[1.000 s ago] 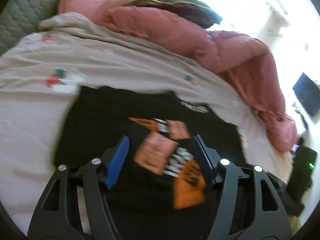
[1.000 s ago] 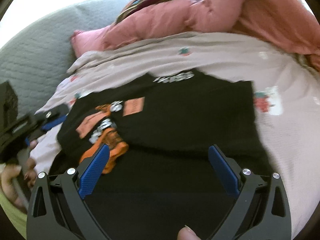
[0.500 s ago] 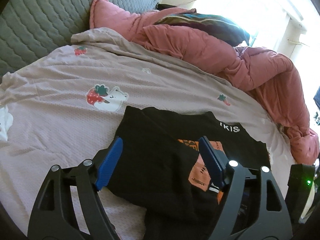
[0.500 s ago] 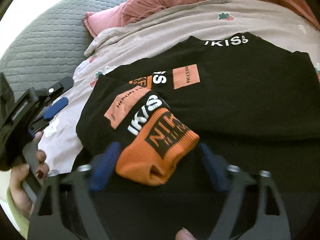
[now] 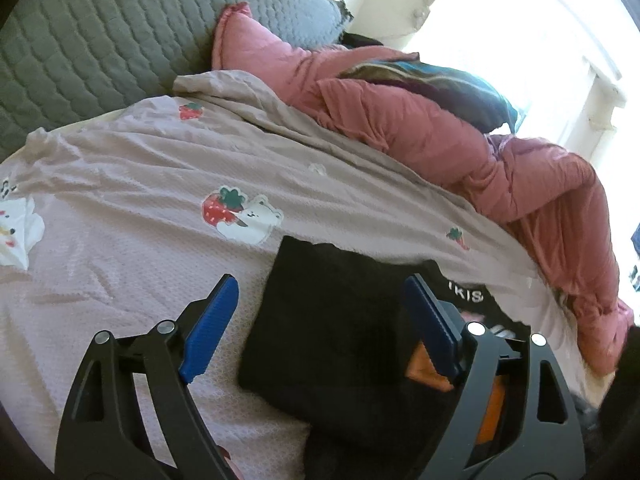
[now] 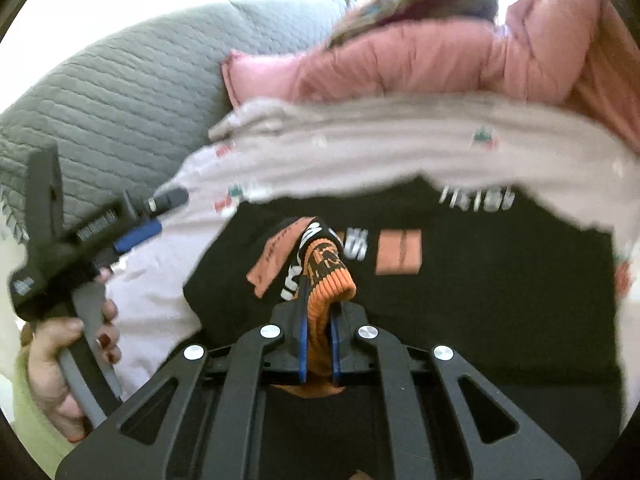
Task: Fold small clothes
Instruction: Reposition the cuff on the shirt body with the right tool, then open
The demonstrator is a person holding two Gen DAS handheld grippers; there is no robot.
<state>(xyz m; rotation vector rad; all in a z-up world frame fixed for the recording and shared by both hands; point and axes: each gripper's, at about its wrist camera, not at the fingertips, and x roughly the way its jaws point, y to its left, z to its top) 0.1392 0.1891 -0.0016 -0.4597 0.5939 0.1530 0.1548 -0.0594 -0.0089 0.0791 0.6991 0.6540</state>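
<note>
Plainly, the black sweatshirt (image 6: pixel 500 300) is lying spread on the strawberry-print bedsheet (image 5: pixel 140 208), giving a flat base for folding. Right tool (image 6: pixel 319 344) is clamping its orange cuff (image 6: pixel 330 280), lifting the sleeve; left tool (image 5: pixel 320 336) is hovering apart, unloaded, over the sweatshirt's folded edge.

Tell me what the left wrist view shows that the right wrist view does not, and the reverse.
Only the left wrist view shows the left gripper open above the folded black shirt, and the bear print on the sheet. Only the right wrist view shows the right gripper shut on the orange cuff, and the hand that holds the other gripper. Both show the shirt, the sheet, the pink duvet and the grey headboard.
</note>
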